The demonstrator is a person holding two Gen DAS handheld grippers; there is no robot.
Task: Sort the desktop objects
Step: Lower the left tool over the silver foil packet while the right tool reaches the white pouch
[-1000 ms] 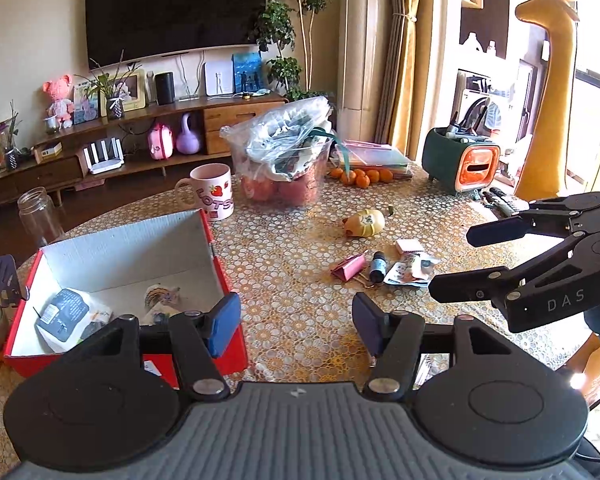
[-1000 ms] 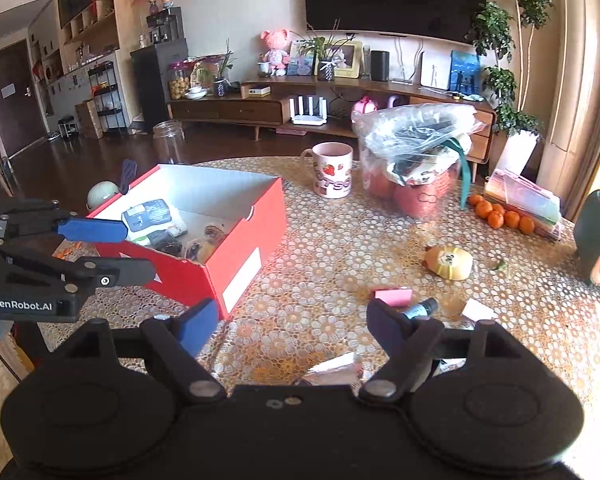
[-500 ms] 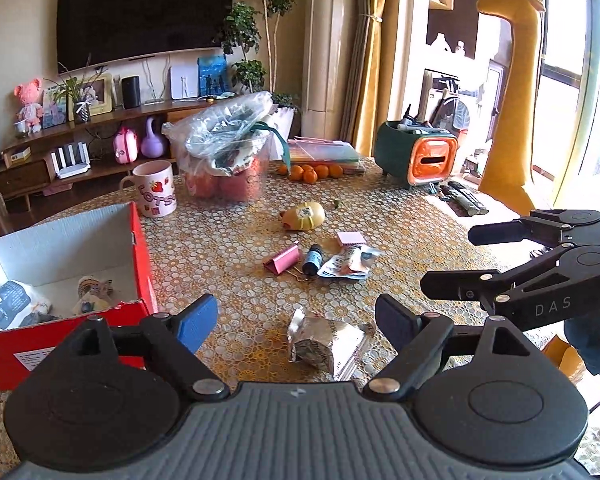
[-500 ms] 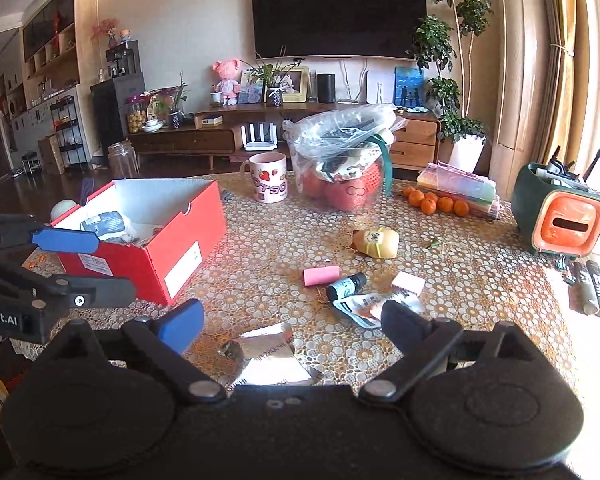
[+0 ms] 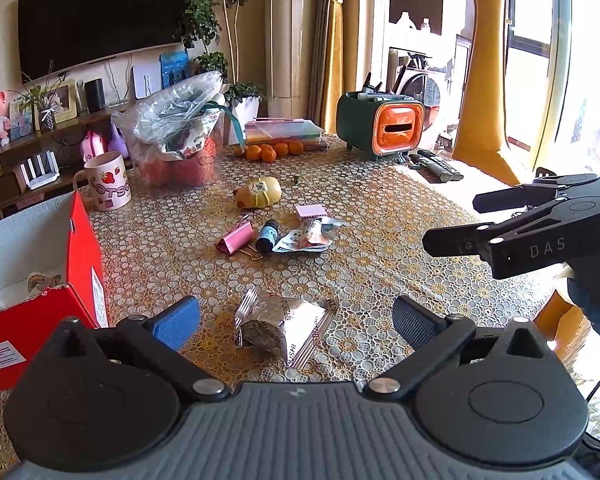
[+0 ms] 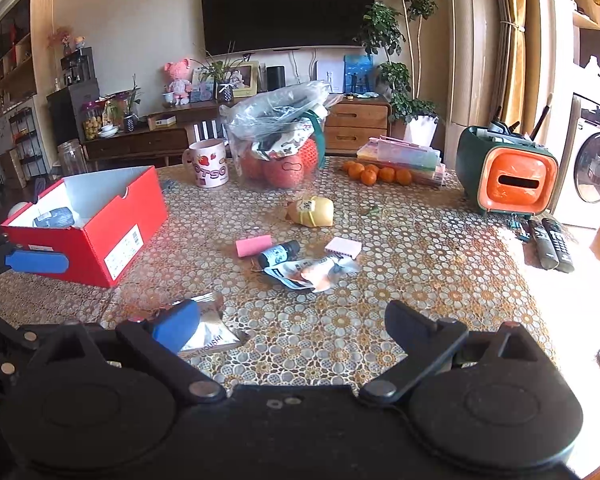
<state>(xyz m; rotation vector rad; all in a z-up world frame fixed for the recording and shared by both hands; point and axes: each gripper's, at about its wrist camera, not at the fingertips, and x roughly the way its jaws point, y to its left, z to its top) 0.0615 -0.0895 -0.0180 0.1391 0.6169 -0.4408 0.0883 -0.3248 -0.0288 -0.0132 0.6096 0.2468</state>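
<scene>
A crumpled silver foil packet [image 5: 284, 326] lies on the patterned table right between the fingers of my left gripper [image 5: 296, 320]. Its jaws are still opening, and the pads stand clear of the packet. My right gripper [image 6: 292, 326] is also opening, with only bare table between its fingers. The same foil packet [image 6: 208, 328] lies partly behind its blue pad [image 6: 176, 326]. Further out lie a pink binder clip [image 5: 236, 236], a small dark bottle [image 5: 267, 235], a torn wrapper [image 5: 308, 236], a pink notepad [image 5: 311, 211] and a yellow toy [image 5: 260, 192]. A red box [image 6: 100, 236] with several items stands left.
At the back stand a strawberry mug [image 6: 208, 162], a plastic bag of fruit [image 6: 280, 140], oranges [image 6: 376, 174] and a green-and-orange box [image 6: 508, 176]. Two remotes [image 6: 550, 242] lie near the right table edge. The right gripper [image 5: 452, 222] hovers at the right of the left wrist view.
Both grippers have moved right, away from the red box, and dropped toward the table. Both pairs of jaws have spread wider. The foil packet has come between the left fingers.
</scene>
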